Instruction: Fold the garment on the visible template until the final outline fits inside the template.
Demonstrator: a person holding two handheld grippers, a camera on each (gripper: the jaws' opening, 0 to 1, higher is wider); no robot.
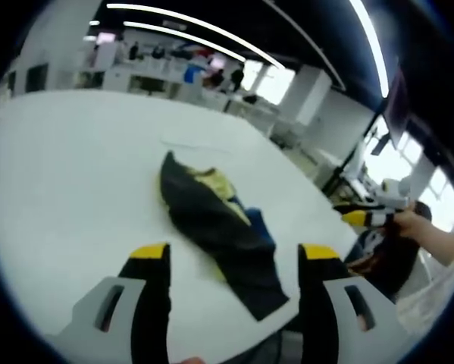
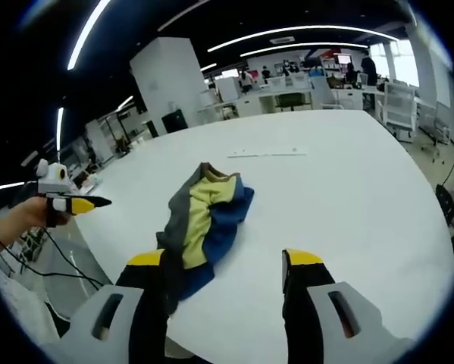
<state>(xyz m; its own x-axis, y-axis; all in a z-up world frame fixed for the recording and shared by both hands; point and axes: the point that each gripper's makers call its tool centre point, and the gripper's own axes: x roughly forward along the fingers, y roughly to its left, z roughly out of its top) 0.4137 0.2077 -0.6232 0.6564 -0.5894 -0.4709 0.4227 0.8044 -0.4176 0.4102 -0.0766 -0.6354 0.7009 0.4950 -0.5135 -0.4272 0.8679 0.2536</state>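
In the left gripper view, the left tool (image 1: 234, 265), black-jawed with yellow tips, stands wide open and holds nothing, its jaws rising either side of the near end of a crumpled garment of dark grey, yellow and blue fabric (image 1: 219, 220). The garment lies bunched in a long strip on the broad white surface (image 1: 75, 174), its long axis running from the near edge by the tool away toward a pointed far end; the near end reaches the surface's edge. To the right, beyond that edge, a hand (image 1: 412, 224) holds the other tool out over the floor.

In the right gripper view, the right tool (image 2: 227, 262) is likewise spread wide and empty, its left jaw just beside the garment's (image 2: 204, 220) near corner. Here the grey, yellow and blue bands run lengthwise away from the camera. Farther on, a thin pale strip (image 2: 268, 153) lies across the surface (image 2: 348, 189). A hand (image 2: 29, 212) at left holds the opposite tool clear of the surface. Office desks and ceiling lights (image 2: 302, 34) fill the background.
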